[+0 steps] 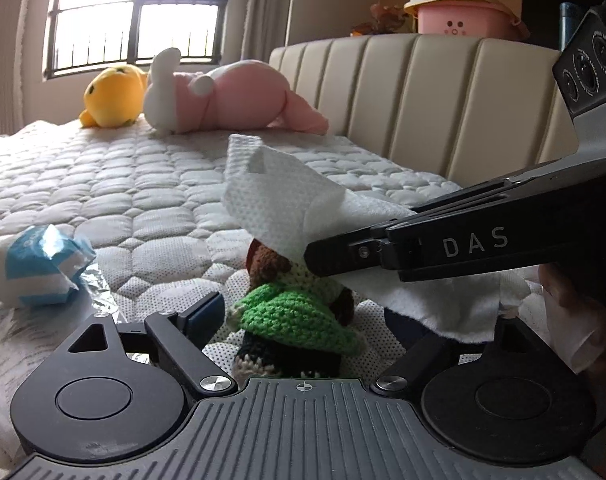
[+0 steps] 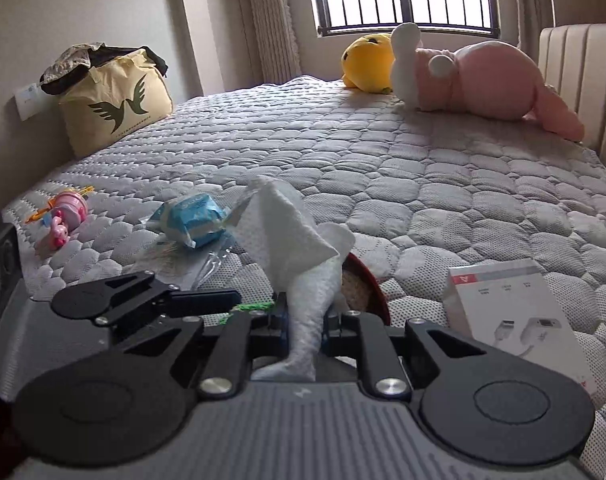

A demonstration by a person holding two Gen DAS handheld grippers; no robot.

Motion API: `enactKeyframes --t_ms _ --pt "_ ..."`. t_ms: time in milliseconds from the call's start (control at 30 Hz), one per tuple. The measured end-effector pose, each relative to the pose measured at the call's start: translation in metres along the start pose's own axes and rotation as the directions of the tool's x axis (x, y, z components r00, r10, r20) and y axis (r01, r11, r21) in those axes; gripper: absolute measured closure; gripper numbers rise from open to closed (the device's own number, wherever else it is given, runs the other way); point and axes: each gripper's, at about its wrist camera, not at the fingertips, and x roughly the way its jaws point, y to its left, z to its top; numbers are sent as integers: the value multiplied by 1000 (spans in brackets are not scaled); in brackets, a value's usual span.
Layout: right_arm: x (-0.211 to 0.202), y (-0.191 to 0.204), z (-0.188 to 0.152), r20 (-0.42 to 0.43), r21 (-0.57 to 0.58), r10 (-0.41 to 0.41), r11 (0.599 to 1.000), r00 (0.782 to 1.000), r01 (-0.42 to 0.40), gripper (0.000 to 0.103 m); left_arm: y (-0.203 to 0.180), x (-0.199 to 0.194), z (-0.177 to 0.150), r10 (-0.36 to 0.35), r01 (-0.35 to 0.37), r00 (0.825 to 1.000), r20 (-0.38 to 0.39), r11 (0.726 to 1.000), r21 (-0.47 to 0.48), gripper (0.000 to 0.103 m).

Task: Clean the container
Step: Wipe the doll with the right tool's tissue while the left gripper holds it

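Observation:
A small crocheted container point(image 1: 299, 316), green, cream and brown, lies on the quilted mattress point(image 1: 123, 184) between the fingers of my left gripper point(image 1: 313, 314). That gripper is open; a strip of mattress shows beside its left pad point(image 1: 205, 312), and its right finger is hidden under the tissue. My right gripper point(image 2: 305, 320) is shut on a white tissue point(image 2: 287, 236). It reaches in from the right point(image 1: 315, 258) and presses the tissue point(image 1: 279, 200) onto the container's top. The right wrist view shows the container's dark rim point(image 2: 369, 280).
A blue-and-white wipe packet point(image 2: 195, 220) lies to the left, a pink toy point(image 2: 63, 216) farther left, a white box point(image 2: 515, 316) to the right. Yellow point(image 1: 111, 96) and pink point(image 1: 231, 96) plush toys sit by the window. The padded headboard point(image 1: 443, 100) stands on the right.

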Motion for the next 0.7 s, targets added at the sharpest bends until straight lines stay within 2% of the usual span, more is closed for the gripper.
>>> enactKeyframes --t_ms 167,267,300,333,400,467,500,567,600,700 --pt "-4 4 -4 -22 8 70 998 997 -69 85 3 -7 -2 8 -8 1000 -4 1000 -2 10" --pt "1 14 -7 -46 -29 55 998 997 -57 82 6 -12 -4 8 -8 1000 -17 1000 -4 10" --pt "2 15 -7 -45 -36 43 998 998 -45 75 7 -15 -6 9 -9 1000 -20 1000 -6 10" --pt "1 16 -8 -39 -38 32 999 999 -34 63 8 -19 -7 9 -10 1000 -22 1000 -8 10" --pt "-3 16 -7 -9 -38 14 999 1000 -14 48 12 -28 -11 12 -12 1000 -24 1000 -16 10" --pt "-9 16 -5 31 -34 -2 999 1000 3 48 17 -35 -13 17 -17 1000 -26 999 -34 9" --pt "-12 16 -3 53 -28 -3 1000 999 4 51 20 -38 -13 18 -19 999 -27 999 -46 9" --pt "-15 16 0 75 -19 14 1000 997 -13 75 26 -42 -14 14 -16 999 -29 997 -79 9" --pt "-13 17 0 65 -23 33 999 997 -31 92 29 -42 -14 9 -12 999 -32 995 -96 9" --pt "-4 22 -6 19 -29 83 996 996 -83 94 33 -40 -15 -4 -2 999 -49 992 -124 9"
